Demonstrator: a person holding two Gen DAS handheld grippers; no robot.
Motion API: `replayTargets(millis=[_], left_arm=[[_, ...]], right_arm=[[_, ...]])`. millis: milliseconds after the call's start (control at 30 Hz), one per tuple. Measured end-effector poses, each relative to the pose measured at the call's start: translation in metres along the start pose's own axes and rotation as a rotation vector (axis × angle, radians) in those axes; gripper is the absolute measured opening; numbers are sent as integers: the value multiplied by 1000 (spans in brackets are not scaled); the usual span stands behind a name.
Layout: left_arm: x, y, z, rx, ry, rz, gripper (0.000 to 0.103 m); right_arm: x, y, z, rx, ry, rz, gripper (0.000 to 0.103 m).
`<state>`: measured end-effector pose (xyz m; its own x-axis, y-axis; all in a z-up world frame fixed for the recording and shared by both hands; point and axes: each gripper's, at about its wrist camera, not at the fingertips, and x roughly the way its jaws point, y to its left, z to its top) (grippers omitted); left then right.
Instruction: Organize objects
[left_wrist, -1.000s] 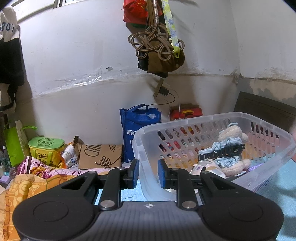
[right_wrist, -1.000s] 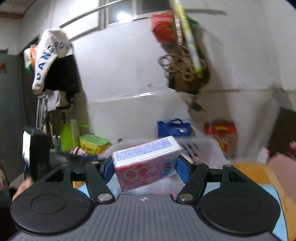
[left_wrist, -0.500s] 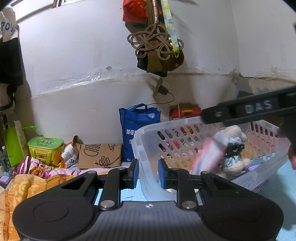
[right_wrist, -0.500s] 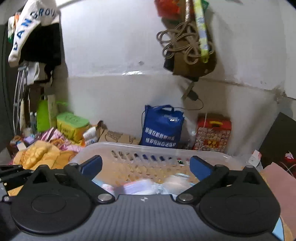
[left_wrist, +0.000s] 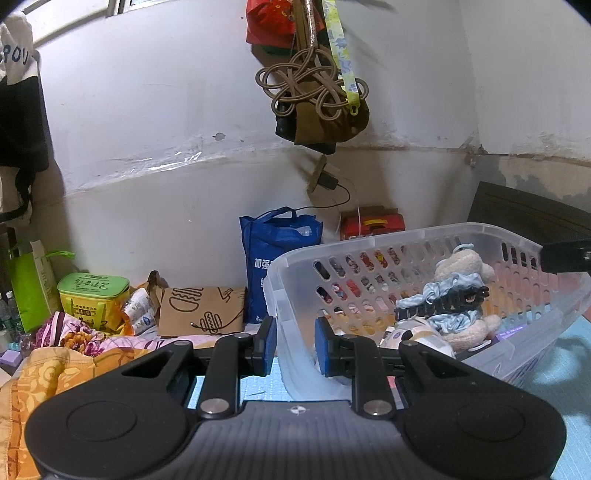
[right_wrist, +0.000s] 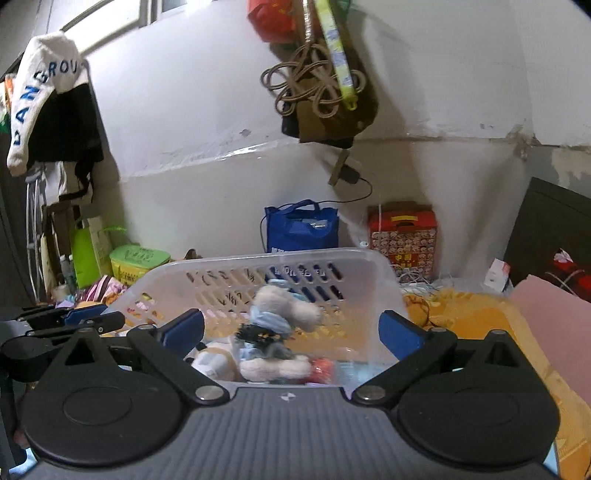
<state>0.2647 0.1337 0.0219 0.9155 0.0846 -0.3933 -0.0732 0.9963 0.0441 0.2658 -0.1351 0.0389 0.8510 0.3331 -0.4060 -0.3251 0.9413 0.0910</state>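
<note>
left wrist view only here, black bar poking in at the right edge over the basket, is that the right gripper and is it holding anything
Observer: Yes, that is the right gripper. Its jaws are wide open with nothing between them.
Operator: where's it pointing
Observer: Into the plastic basket, with the plush toy and the black hair claw straight ahead between its fingers.
Operator: anything right of the basket
Observer: Orange bedding, then a pink cloth further right.

Stained white wall (left_wrist: 155, 122), cluttered floor
</note>
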Motion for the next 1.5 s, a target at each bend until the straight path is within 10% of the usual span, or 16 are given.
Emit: replayTargets(millis=[233, 300, 367, 433, 733, 867, 1133, 1500], left_arm=[[-4, 5, -3, -28, -46, -28, 33], [-12, 7, -4, -46, -96, -28, 49], [-24, 9, -5, -64, -146, -19, 89], [-39, 8, -7, -51, -220, -25, 100], [-112, 3, -25, -66, -418, 31, 103], [-124, -11, -33, -45, -300, 4, 103], [-111, -61, -58, -2, 52, -87, 103], [-120, -65, -56, -35, 200, -106, 103]], right_arm=[[-26, -26, -15, 110, -41, 37, 103], [-39, -32, -22, 141, -64, 56, 103], [-49, -35, -28, 146, -78, 56, 103], [-57, -36, -34, 133, -91, 39, 103], [-81, -33, -60, 127, -123, -97, 103], [-87, -22, -87, 102, -104, -218, 103], [-89, -40, -110, 92, 8, -74, 103], [-89, -18, -81, -22, 99, -33, 103]])
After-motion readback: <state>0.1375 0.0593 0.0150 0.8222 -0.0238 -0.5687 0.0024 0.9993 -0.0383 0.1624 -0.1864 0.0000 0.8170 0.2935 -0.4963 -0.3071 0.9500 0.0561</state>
